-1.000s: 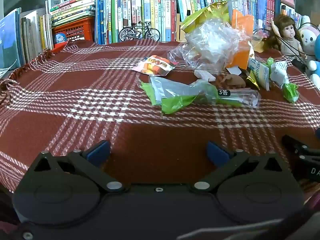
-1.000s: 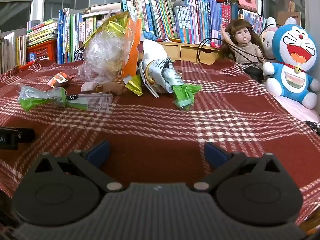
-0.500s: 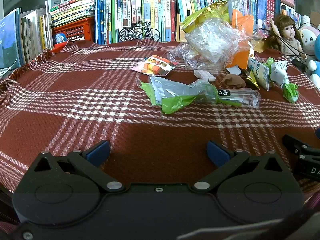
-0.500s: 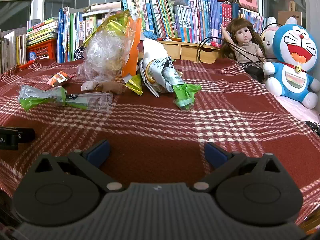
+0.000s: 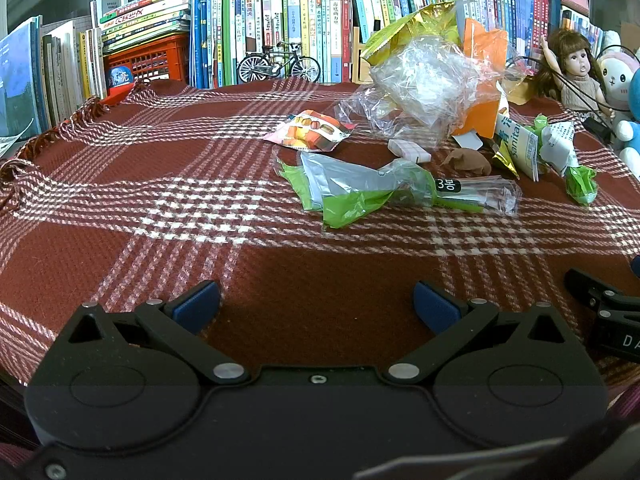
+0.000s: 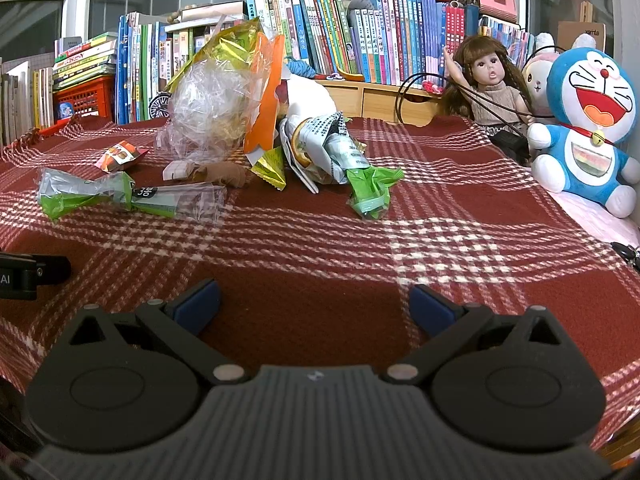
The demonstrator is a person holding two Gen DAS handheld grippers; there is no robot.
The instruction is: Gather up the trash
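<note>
Both hand-held grippers sit low over the table (image 5: 120, 216), which has a red checked cloth on it. The left hand-held gripper (image 5: 316, 304) is spread wide and holds nothing. The right hand-held gripper (image 6: 314, 302) is spread wide and empty too. The trash lies ahead of them, well apart: a green and silver wrapper (image 5: 352, 192), a small snack packet (image 5: 310, 130), and a crumpled clear plastic bag (image 5: 424, 88) at the back. A doll (image 6: 494, 88) and a blue plush toy (image 6: 586, 128) sit on the right.

"3봉" on the clear wrapper (image 5: 472, 194); "sanita" on the white packet (image 5: 520, 148).
</note>
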